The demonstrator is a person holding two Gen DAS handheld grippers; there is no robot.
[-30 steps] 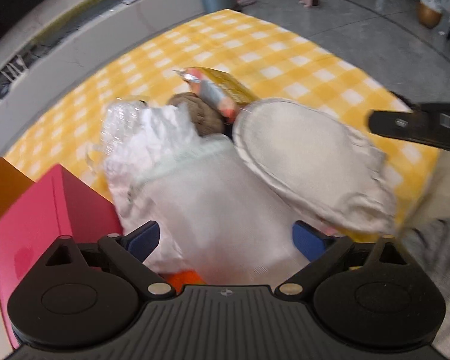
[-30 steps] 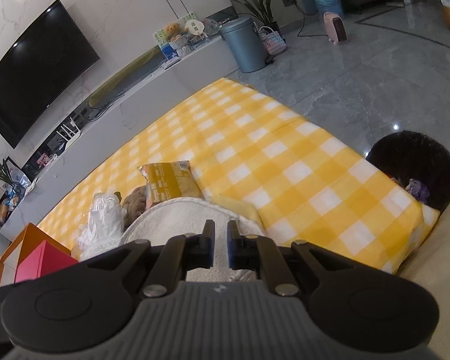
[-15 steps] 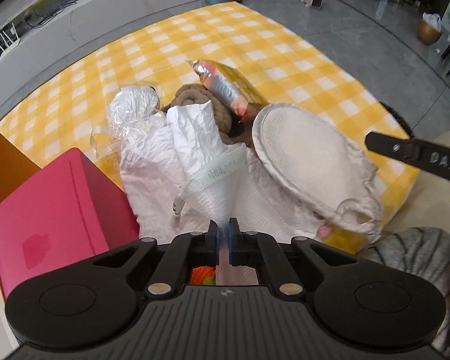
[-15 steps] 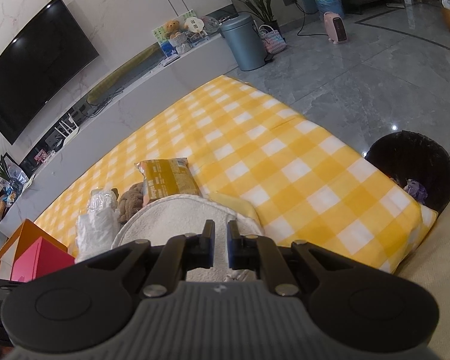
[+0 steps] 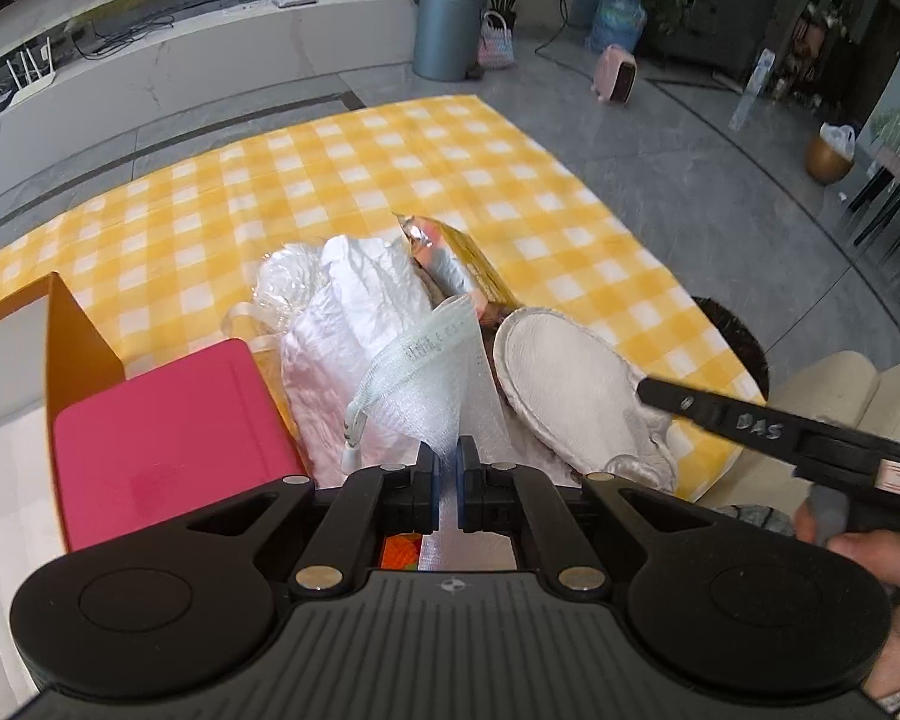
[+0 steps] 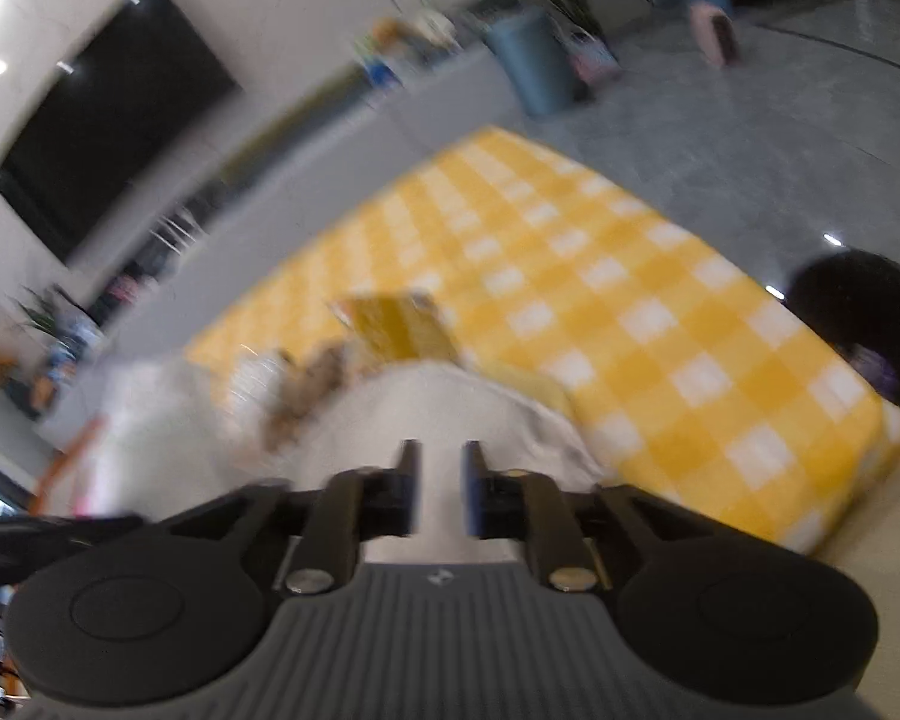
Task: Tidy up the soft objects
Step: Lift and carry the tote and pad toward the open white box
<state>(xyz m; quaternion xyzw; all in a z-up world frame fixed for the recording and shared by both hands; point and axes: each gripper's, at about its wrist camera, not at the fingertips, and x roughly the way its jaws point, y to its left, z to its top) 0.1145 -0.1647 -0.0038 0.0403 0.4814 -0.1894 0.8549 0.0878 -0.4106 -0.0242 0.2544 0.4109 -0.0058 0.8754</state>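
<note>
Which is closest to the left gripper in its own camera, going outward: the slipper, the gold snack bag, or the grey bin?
1. Slipper, just right of the left gripper.
2. Gold snack bag, mid-table behind the pile.
3. Grey bin, on the floor beyond the table.

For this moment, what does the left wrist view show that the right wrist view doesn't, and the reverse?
Only the left wrist view shows the left tool shut on the white mesh bag, the pink box beside it, and the right tool reaching over the slipper.

Only the right wrist view, which is blurred, shows the wall TV and a narrow gap between the right tool's fingers.

Both show the yellow checked cloth, the white slipper, the gold snack packet and the grey bin.
</note>
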